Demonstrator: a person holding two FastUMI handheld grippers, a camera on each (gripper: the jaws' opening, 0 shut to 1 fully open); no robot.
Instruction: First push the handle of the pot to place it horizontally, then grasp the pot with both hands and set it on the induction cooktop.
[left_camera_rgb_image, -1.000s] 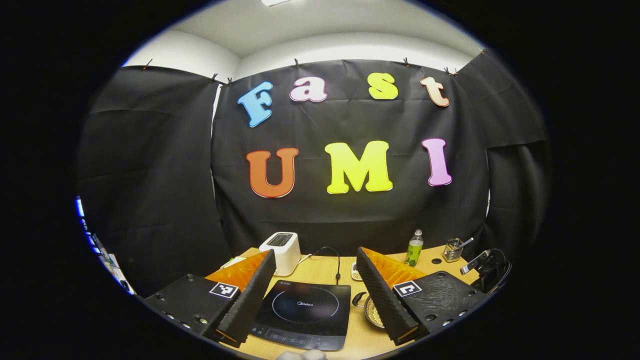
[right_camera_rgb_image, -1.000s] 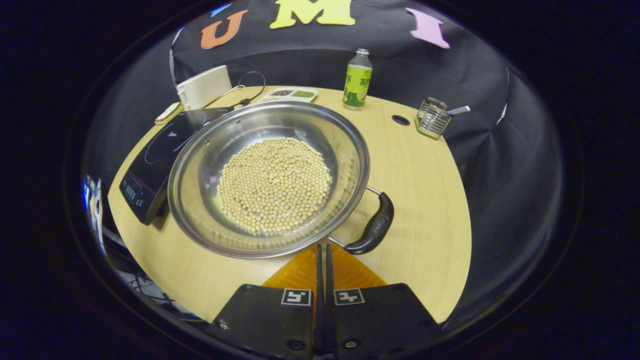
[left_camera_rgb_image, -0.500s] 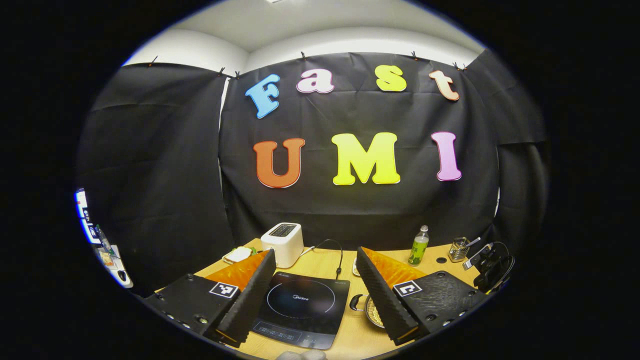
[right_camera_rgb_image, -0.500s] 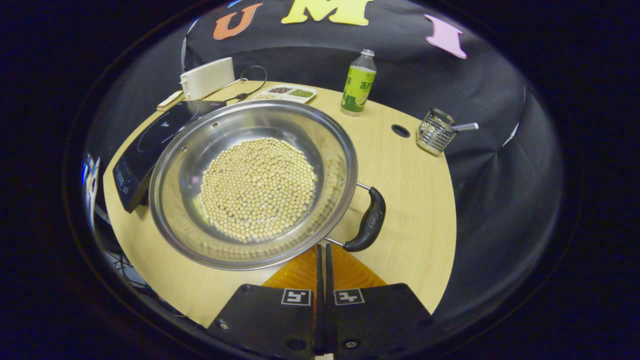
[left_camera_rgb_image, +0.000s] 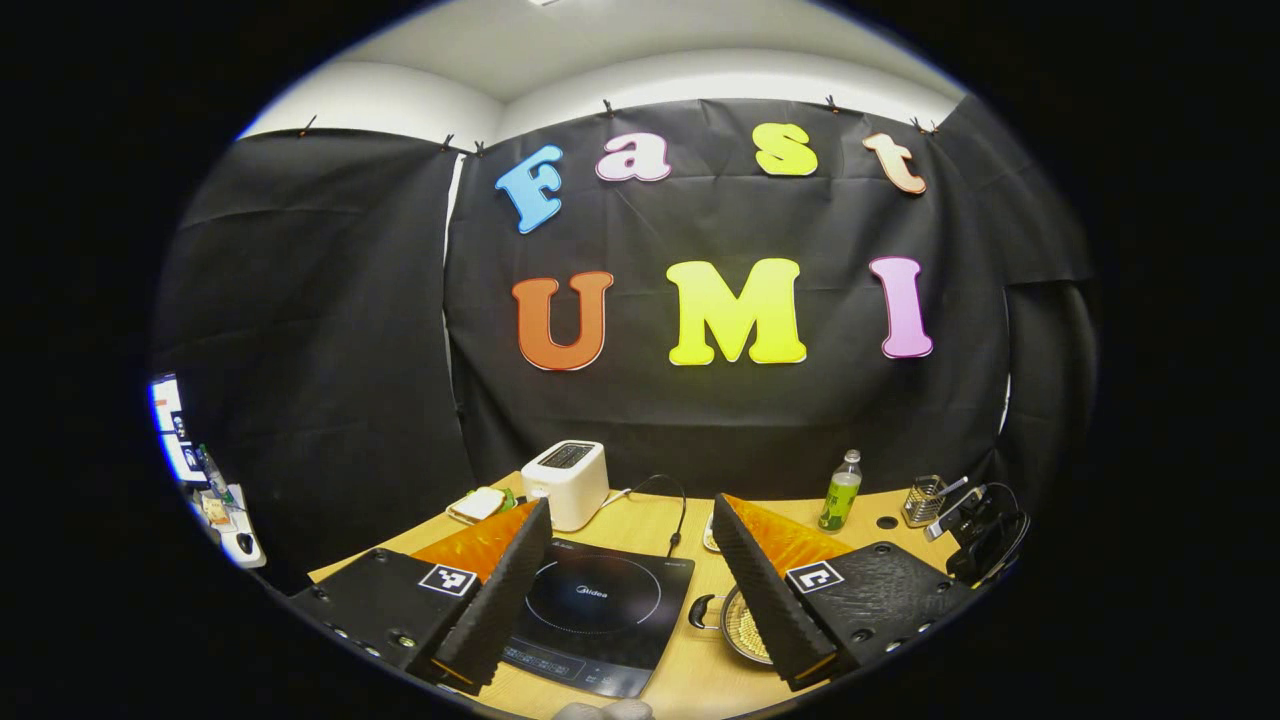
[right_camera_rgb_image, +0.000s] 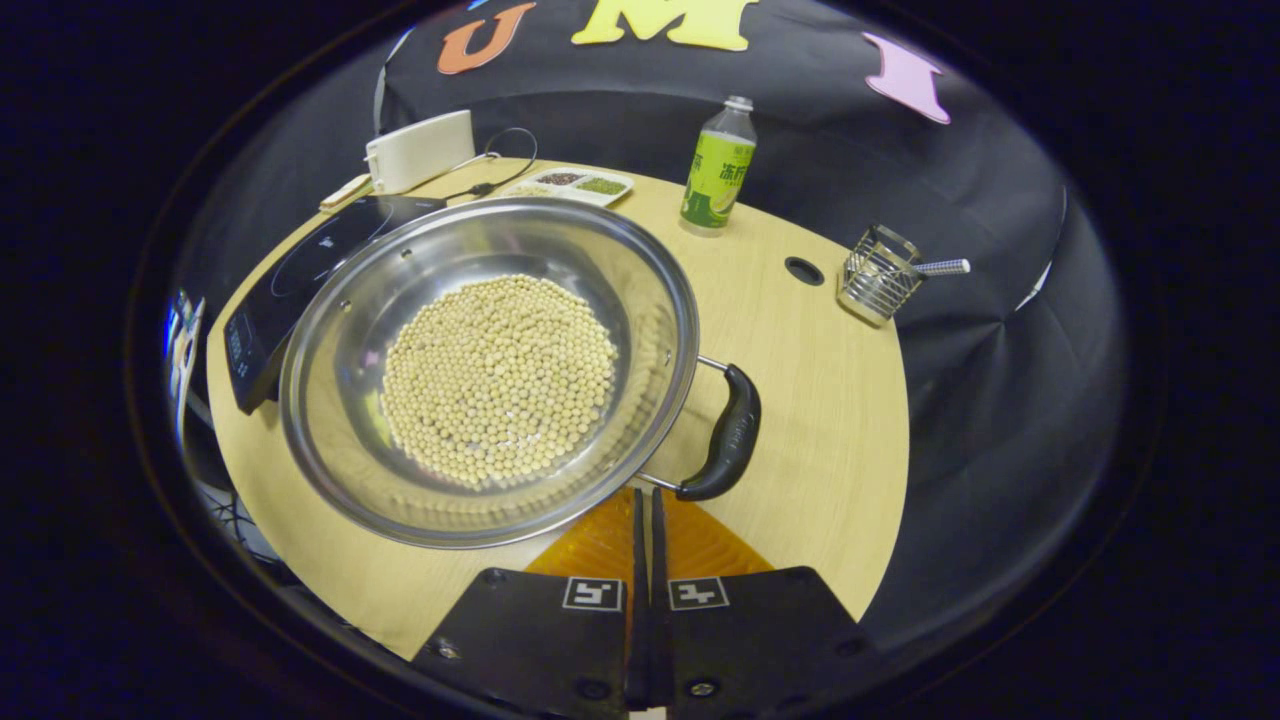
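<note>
A steel pot holding pale round beans sits on the wooden table. Its black handle sticks out to the right. My right gripper is shut, and its tips sit right at the metal rod on the handle's near end. The black induction cooktop lies left of the pot and partly behind it. In the left gripper view my left gripper hangs open above the cooktop. A slice of the pot and its other handle show beside the right finger.
At the back stand a white toaster with its cord, a compartment tray and a green-labelled bottle. A wire basket and a cable hole are at the right. The table's curved edge runs close to the handle.
In the right gripper view the pot has slid left and its handle has swung round a little with my shut tips at its near end. The left gripper view has drifted slightly; that gripper stays open.
</note>
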